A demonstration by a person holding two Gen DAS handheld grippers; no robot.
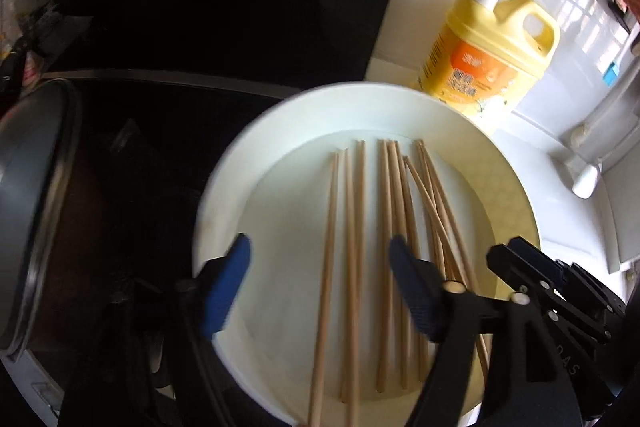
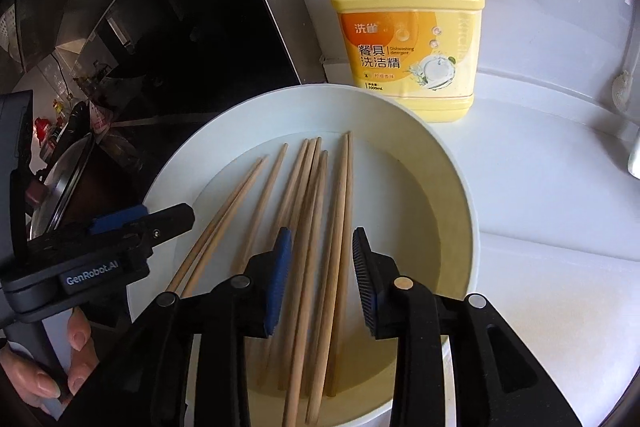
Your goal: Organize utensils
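Wooden chopsticks (image 2: pixel 308 227) lie loose in a round white shallow bowl (image 2: pixel 452 187) before a yellow pump bottle of dish detergent (image 2: pixel 408 27); left gripper (image 1: pixel 320 283) and right gripper (image 2: pixel 320 283) hover above, jaws spread, gripping nothing

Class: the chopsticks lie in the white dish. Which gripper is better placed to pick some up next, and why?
Right. The right gripper is open with several chopsticks between its fingers over the dish; the left gripper, also open, straddles fewer.

Chopsticks (image 2: pixel 312 227) in bowl (image 2: pixel 448 163), bottle (image 2: pixel 408 27) behind
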